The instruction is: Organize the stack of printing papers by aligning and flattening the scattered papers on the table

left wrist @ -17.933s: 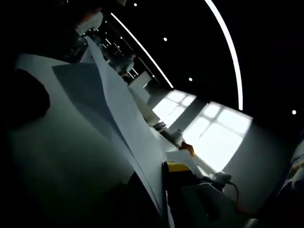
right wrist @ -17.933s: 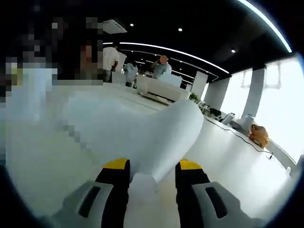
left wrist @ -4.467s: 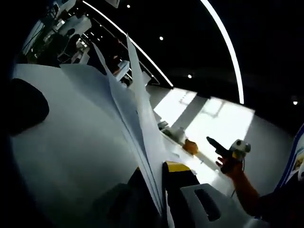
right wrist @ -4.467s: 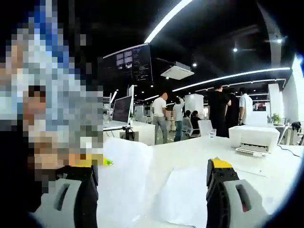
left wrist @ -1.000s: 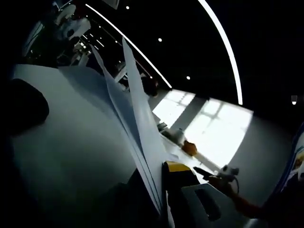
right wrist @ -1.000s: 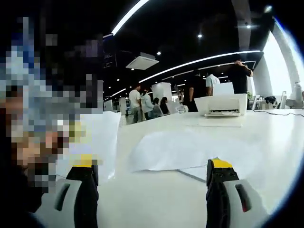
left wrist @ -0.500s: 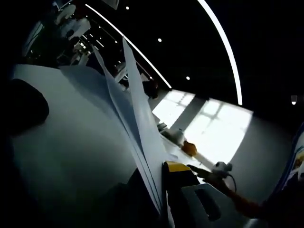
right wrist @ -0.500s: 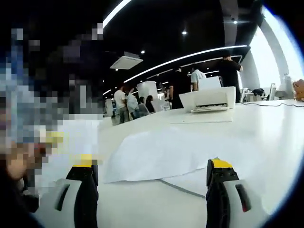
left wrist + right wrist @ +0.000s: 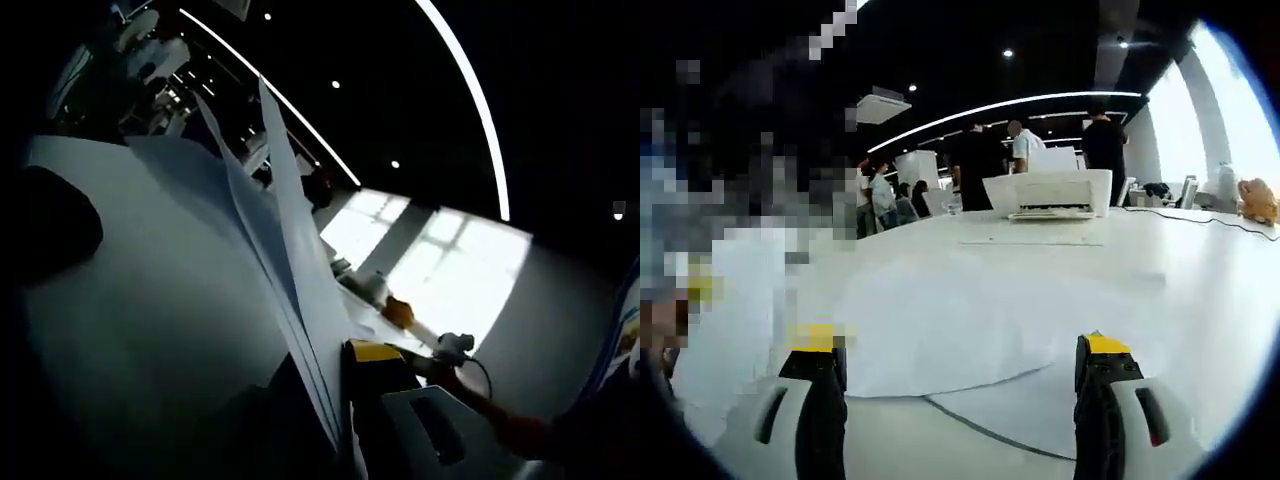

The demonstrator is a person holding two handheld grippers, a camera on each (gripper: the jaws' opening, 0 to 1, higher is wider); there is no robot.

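In the left gripper view we see our left gripper (image 9: 335, 400) tipped steeply, its jaws clamped on a sheaf of papers (image 9: 250, 250) that fans upward in thin, smooth white sheets, their edges splayed apart at the top. Beyond its yellow-tipped jaw the other gripper (image 9: 450, 350) enters from the right, held by a hand with an orange sleeve. In the right gripper view our right gripper (image 9: 960, 365) sits low and level over the white table (image 9: 1200, 270), its yellow-tipped jaws spread wide with nothing between them. Just ahead lie loose sheets (image 9: 970, 320), flat, matte and overlapping, their edges out of line. A boxy white printer (image 9: 1048, 195) stands farther back, with people behind it.
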